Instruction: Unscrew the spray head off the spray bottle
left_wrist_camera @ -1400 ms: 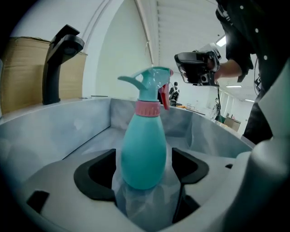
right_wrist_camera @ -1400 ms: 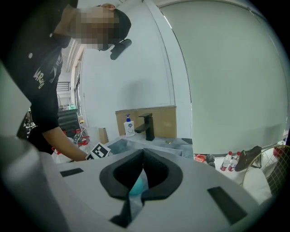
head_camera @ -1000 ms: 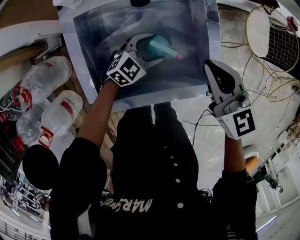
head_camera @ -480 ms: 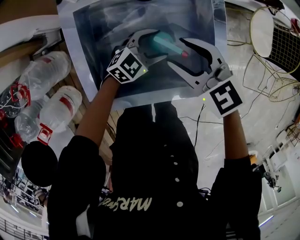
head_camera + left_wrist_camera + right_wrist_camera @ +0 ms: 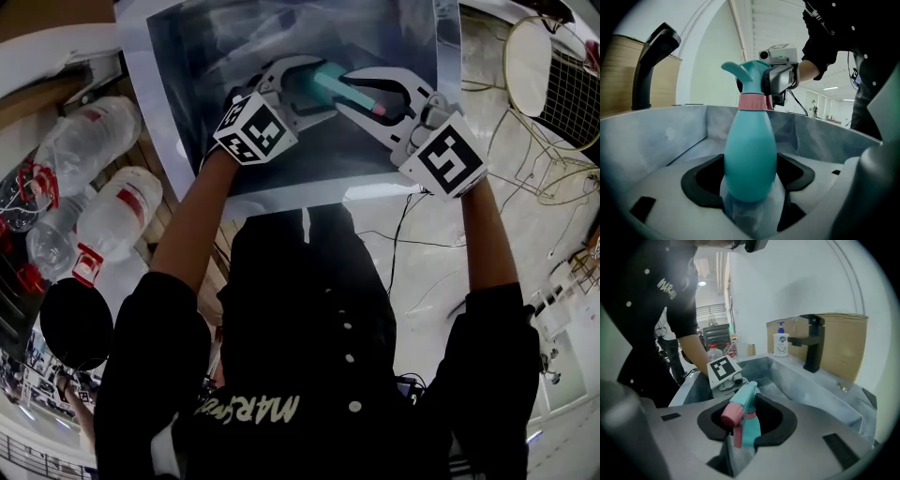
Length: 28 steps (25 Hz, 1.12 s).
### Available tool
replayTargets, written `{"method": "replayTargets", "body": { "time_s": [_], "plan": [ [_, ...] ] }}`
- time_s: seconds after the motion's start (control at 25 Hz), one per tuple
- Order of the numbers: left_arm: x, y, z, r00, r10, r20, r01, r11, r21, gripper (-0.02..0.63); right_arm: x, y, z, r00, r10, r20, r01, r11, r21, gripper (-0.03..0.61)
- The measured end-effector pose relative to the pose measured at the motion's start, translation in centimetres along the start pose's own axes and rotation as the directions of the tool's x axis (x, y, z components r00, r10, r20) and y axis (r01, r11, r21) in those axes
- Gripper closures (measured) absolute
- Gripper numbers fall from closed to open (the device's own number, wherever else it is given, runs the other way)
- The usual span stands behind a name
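A teal spray bottle (image 5: 323, 84) is held over the steel sink (image 5: 187, 94). My left gripper (image 5: 300, 89) is shut on its rounded body (image 5: 750, 154), which stands upright between the jaws in the left gripper view. A pink collar (image 5: 752, 101) sits under the teal spray head (image 5: 750, 75). My right gripper (image 5: 370, 94) comes in from the right, and its jaws are closing round the spray head (image 5: 743, 413), with the pink nozzle (image 5: 732, 414) pointing toward its camera. The pads touch the head's sides at the near end, and dark gaps remain in the curved cut-outs.
A black faucet (image 5: 813, 343) and a soap dispenser (image 5: 780, 341) stand on the sink's far rim. Several clear plastic bottles (image 5: 103, 141) lie to the left. A wire chair (image 5: 553, 84) stands at the right, and a cable (image 5: 403, 234) runs across the floor.
My right gripper has moved up and left from beside the sink to the bottle and now has its jaws round the spray head. The left gripper still holds the bottle in place.
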State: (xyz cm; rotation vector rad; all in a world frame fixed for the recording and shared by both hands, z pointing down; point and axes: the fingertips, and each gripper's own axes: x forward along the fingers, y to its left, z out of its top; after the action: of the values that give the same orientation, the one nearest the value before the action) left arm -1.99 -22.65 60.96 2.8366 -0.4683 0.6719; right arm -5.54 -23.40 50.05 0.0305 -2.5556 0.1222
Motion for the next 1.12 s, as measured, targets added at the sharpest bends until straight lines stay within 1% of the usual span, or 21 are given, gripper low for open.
{"method": "replayTargets", "body": {
  "time_s": [0.08, 0.16, 0.24, 0.32, 0.36, 0.44, 0.52, 0.6, 0.68, 0.72, 0.76, 0.8, 0.84, 0.88, 0.92, 0.96, 1.04, 1.12],
  "plan": [
    [0.0, -0.2, -0.2, 1.0, -0.01, -0.002, 0.01, 1.0, 0.007, 0.247, 0.1, 0.3, -0.1, 0.996, 0.085, -0.017, -0.086, 0.995, -0.043, 0.463],
    [-0.1, -0.4, -0.2, 1.0, -0.026, -0.003, 0.026, 0.999, 0.021, 0.247, 0.2, 0.8, 0.0, 0.982, 0.187, -0.036, -0.19, 0.976, -0.102, 0.465],
    [-0.1, -0.8, -0.1, 0.999, -0.05, -0.006, 0.05, 0.998, 0.047, 0.248, -0.1, 1.5, 0.1, 0.952, 0.303, -0.043, -0.306, 0.936, -0.172, 0.465],
    [0.0, -1.1, 0.0, 0.998, -0.068, -0.004, 0.068, 0.996, 0.051, 0.249, -0.4, 1.6, 0.0, 0.917, 0.396, -0.048, -0.397, 0.897, -0.193, 0.466],
    [0.0, -1.1, 0.1, 0.997, -0.072, 0.002, 0.072, 0.996, 0.045, 0.248, -0.5, 1.5, -0.1, 0.904, 0.422, -0.062, -0.426, 0.885, -0.186, 0.466],
    [0.1, -1.0, 0.3, 0.997, -0.072, 0.011, 0.071, 0.997, 0.038, 0.248, -0.6, 1.4, -0.1, 0.891, 0.443, -0.096, -0.454, 0.873, -0.178, 0.465],
    [0.1, -0.9, 0.3, 0.998, -0.064, 0.014, 0.063, 0.997, 0.035, 0.248, -0.5, 1.3, 0.1, 0.89, 0.446, -0.092, -0.455, 0.878, -0.149, 0.465],
    [0.0, -0.9, 0.2, 0.998, -0.055, 0.009, 0.055, 0.998, 0.038, 0.249, -0.5, 1.0, -0.1, 0.896, 0.437, -0.078, -0.442, 0.895, -0.067, 0.456],
    [0.0, -0.9, 0.0, 0.998, -0.055, -0.002, 0.055, 0.998, 0.044, 0.249, -1.0, 0.5, -1.0, 0.916, 0.386, -0.107, -0.39, 0.921, -0.013, 0.356],
    [0.0, -0.9, -0.2, 0.998, -0.056, -0.004, 0.056, 0.997, 0.044, 0.249, -1.5, 0.1, -1.4, 0.934, 0.337, -0.119, -0.34, 0.94, -0.009, 0.35],
    [0.0, -0.9, -0.2, 0.998, -0.056, -0.003, 0.056, 0.998, 0.041, 0.249, -2.3, -0.4, -1.4, 0.956, 0.274, -0.105, -0.276, 0.961, -0.004, 0.348],
    [0.1, -0.9, -0.3, 0.998, -0.056, -0.001, 0.056, 0.998, 0.039, 0.249, -3.2, -1.0, -0.9, 0.978, 0.2, -0.055, -0.199, 0.98, 0.022, 0.348],
    [0.0, -0.9, -0.3, 0.999, -0.054, 0.001, 0.054, 0.998, 0.037, 0.247, -4.3, -1.5, 0.0, 0.993, 0.115, 0.019, -0.116, 0.99, 0.079, 0.348],
    [0.0, -0.8, -0.3, 0.999, -0.053, 0.002, 0.052, 0.998, 0.036, 0.248, -5.4, -1.9, 1.0, 0.995, 0.018, 0.094, -0.033, 0.987, 0.158, 0.348],
    [0.0, -0.8, -0.2, 0.999, -0.051, 0.002, 0.051, 0.998, 0.036, 0.249, -6.5, -2.1, 1.8, 0.986, -0.08, 0.149, 0.043, 0.97, 0.239, 0.348],
    [0.0, -0.8, -0.2, 0.999, -0.051, 0.003, 0.05, 0.998, 0.036, 0.248, -7.3, -1.9, 2.2, 0.97, -0.169, 0.176, 0.109, 0.946, 0.305, 0.348],
    [0.0, -0.8, -0.2, 0.999, -0.05, 0.005, 0.049, 0.998, 0.034, 0.249, -8.0, -0.7, 1.9, 0.941, -0.297, 0.161, 0.218, 0.898, 0.381, 0.347],
    [0.0, -0.9, -0.1, 0.999, -0.048, 0.007, 0.047, 0.998, 0.033, 0.248, -7.4, 1.0, 0.7, 0.924, -0.369, 0.099, 0.299, 0.86, 0.413, 0.348]
  ]
}}
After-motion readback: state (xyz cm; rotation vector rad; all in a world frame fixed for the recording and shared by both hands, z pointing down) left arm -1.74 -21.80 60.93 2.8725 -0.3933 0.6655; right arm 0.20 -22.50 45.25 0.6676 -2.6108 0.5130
